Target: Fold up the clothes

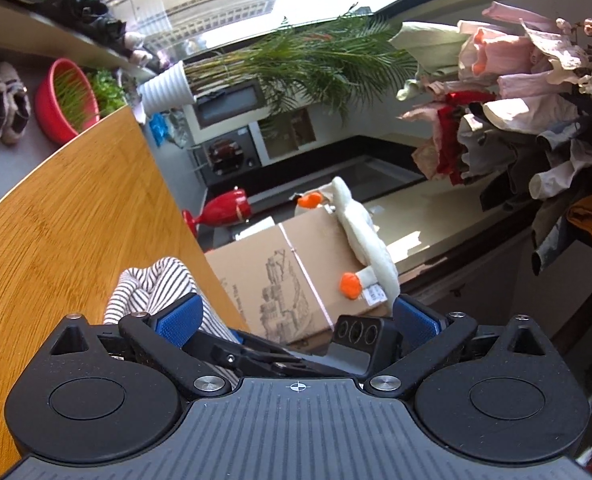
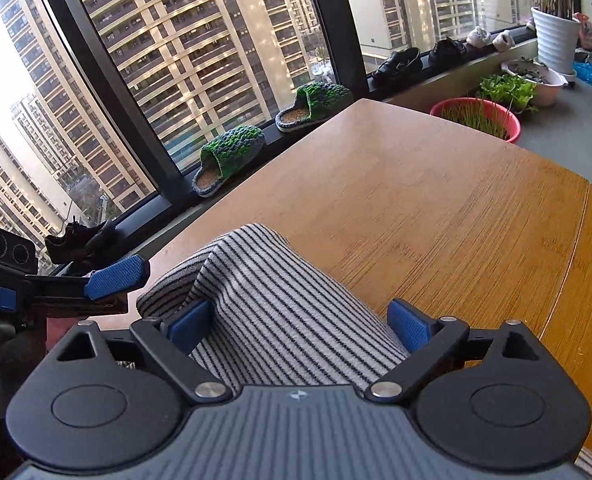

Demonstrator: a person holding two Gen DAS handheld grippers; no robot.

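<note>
1. Wooden surface (image 2: 435, 200) by a high-rise window carries the striped garment (image 2: 280, 304).
2. Right gripper (image 2: 299, 324) is spread wide, unclenched, with the garment lying bunched between its pads and running forward.
3. Left gripper (image 1: 296, 316), also spread and grasping nothing, sits at the surface's edge; the garment (image 1: 156, 284) lies against its left finger (image 1: 180, 314).
4. Judgement: the right gripper looks better placed to pinch first.

Striped knit cloth (image 2: 280, 304), matt wood table (image 2: 435, 200)
</note>
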